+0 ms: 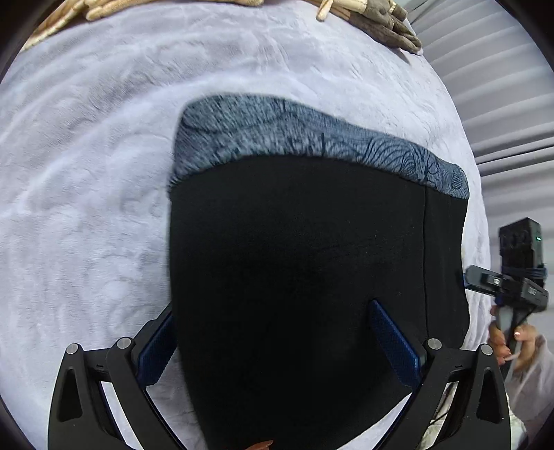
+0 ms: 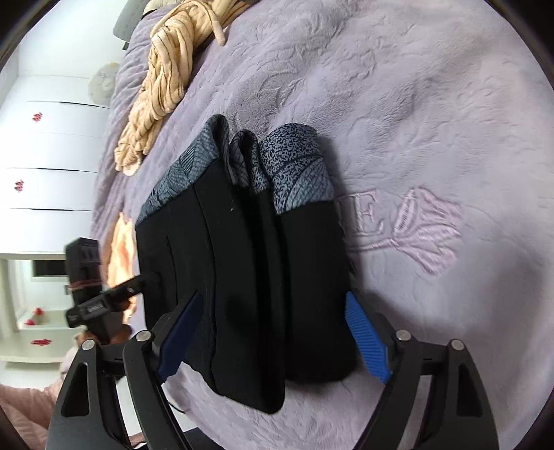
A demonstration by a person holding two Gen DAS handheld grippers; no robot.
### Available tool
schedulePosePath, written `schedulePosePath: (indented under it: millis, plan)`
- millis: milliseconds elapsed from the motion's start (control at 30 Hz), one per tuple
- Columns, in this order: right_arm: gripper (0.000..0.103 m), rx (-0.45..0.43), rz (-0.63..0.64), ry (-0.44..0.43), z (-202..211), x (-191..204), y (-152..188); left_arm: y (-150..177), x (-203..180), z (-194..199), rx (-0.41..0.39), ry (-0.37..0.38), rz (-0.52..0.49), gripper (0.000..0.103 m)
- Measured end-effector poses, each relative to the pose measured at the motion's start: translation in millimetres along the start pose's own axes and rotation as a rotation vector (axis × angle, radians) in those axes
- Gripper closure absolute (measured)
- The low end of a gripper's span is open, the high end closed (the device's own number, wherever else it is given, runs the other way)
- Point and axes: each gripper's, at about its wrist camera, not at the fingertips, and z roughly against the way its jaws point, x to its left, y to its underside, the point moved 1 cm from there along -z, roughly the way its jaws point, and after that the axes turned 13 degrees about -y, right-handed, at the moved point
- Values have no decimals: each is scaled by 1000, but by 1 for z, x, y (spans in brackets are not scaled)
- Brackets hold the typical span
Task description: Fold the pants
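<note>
Black pants [image 1: 297, 270] with a blue-grey patterned band [image 1: 277, 128] lie folded on a lilac blanket [image 1: 86, 173]. In the right wrist view the pants [image 2: 242, 263] show as a folded stack with patterned ends [image 2: 294, 169]. My left gripper [image 1: 277, 342] is open, its blue pads either side of the near black cloth, one pad [image 1: 394, 342] lying on top of it. My right gripper [image 2: 273, 332] is open, its pads straddling the stack's near end. The left gripper also shows in the right wrist view [image 2: 104, 297] at the stack's left edge.
A beige garment [image 2: 162, 79] lies bunched at the far side of the blanket [image 2: 432, 121]. A brown garment [image 1: 387, 24] lies at the far edge. The right gripper's handle and hand [image 1: 519, 297] are at the bed's right edge. White drawers [image 2: 52, 152] stand beyond.
</note>
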Motion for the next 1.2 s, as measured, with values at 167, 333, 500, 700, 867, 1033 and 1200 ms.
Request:
schedulePosePath:
  millis: [167, 333, 500, 700, 867, 1033, 1200]
  plan:
    - [16, 51, -101, -73, -19, -36, -9, -3, 3, -8, 9, 38, 37, 1]
    - [17, 57, -141, -96, -20, -41, -10, -8, 11, -16, 35, 63, 58, 0]
    - [43, 65, -115, -119, -16, -25, -10, -2, 13, -1, -11, 75, 67, 16]
    - [57, 29, -100, -126, -1, -6, -1, 13, 17, 44, -74, 111, 36, 40]
    - [60, 21, -67, -172, 5, 33, 13, 30, 42, 81, -93, 114, 29, 40]
    - [60, 34, -43, -207, -13, 75, 44, 60, 84, 116, -95, 80, 36, 40]
    - [60, 45, -39, -248, -52, 106, 81, 90, 119, 139, -100, -15, 15, 40]
